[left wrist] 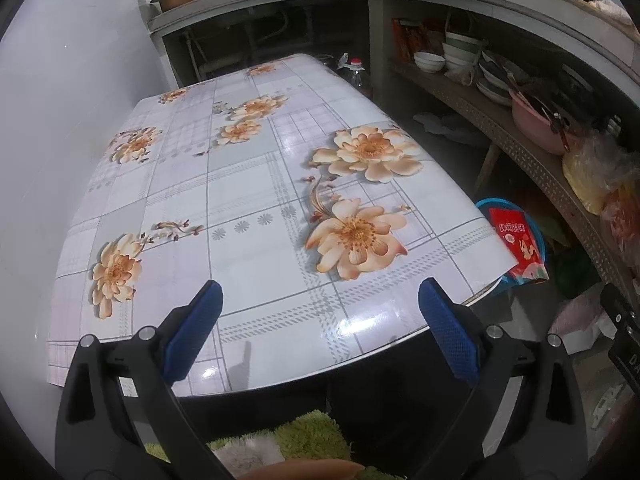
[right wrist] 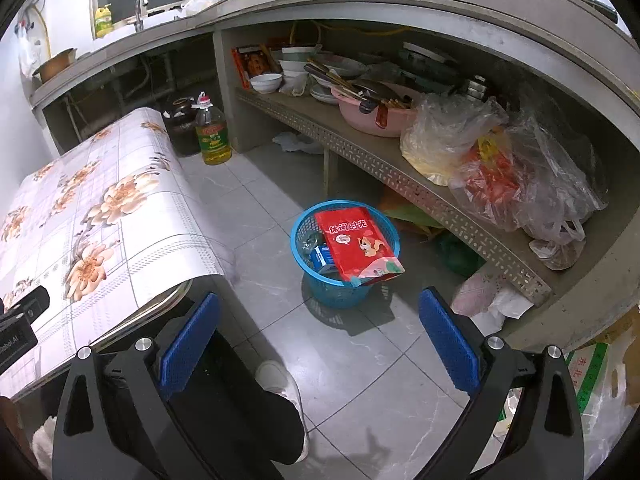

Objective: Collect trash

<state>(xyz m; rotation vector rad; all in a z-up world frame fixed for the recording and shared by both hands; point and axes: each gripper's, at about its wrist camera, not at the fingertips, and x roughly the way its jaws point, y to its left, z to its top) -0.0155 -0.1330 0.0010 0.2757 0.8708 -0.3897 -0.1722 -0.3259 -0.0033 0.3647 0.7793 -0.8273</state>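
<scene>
A blue plastic basket (right wrist: 304,220) stands on the floor beside the table. In it lie a red snack bag (right wrist: 354,244), a small blue-and-white carton (right wrist: 322,258) and a clear wrapper. The basket (left wrist: 486,205) and red bag (left wrist: 518,240) also show past the table's right edge in the left wrist view. My left gripper (left wrist: 318,300) is open and empty, above the near edge of the flowered table (left wrist: 240,184). My right gripper (right wrist: 318,312) is open and empty, above the floor in front of the basket.
A low shelf (right wrist: 400,168) under the counter holds bowls, a pink basin (right wrist: 372,116) and plastic bags (right wrist: 512,168). An oil bottle (right wrist: 212,132) and a dark jar stand on the floor. The person's shoe (right wrist: 280,380) is below the right gripper. More bags lie at the right.
</scene>
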